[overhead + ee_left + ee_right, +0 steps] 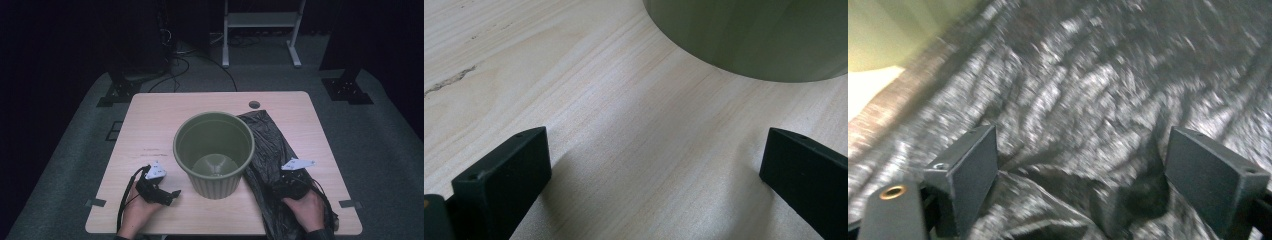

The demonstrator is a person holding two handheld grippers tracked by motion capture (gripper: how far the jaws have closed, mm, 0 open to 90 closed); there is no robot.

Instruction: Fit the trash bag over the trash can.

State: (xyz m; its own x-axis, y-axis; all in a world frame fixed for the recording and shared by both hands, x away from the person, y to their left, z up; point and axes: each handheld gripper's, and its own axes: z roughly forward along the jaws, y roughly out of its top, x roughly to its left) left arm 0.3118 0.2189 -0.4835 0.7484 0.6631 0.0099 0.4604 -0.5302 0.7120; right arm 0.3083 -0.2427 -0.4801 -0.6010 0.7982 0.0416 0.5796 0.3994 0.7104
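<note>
Black, crinkly plastic of the bin bag [272, 145] lies flat on the table [150, 120], right of the green bin [214, 152] and touching it, so the grab likely goes best low on 1 raised fold. Right gripper [1080, 165] hangs spread wide over the bag, pinching nothing. Left gripper [654, 160], near-left of the bin, is equally spread over bare wood.

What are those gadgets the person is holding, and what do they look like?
Two handheld grippers. The left gripper and right gripper each end in two flat, blocky black jaws with small screw holes. Each black body carries a pale three-cornered plate on top and trails a black cable.
</note>
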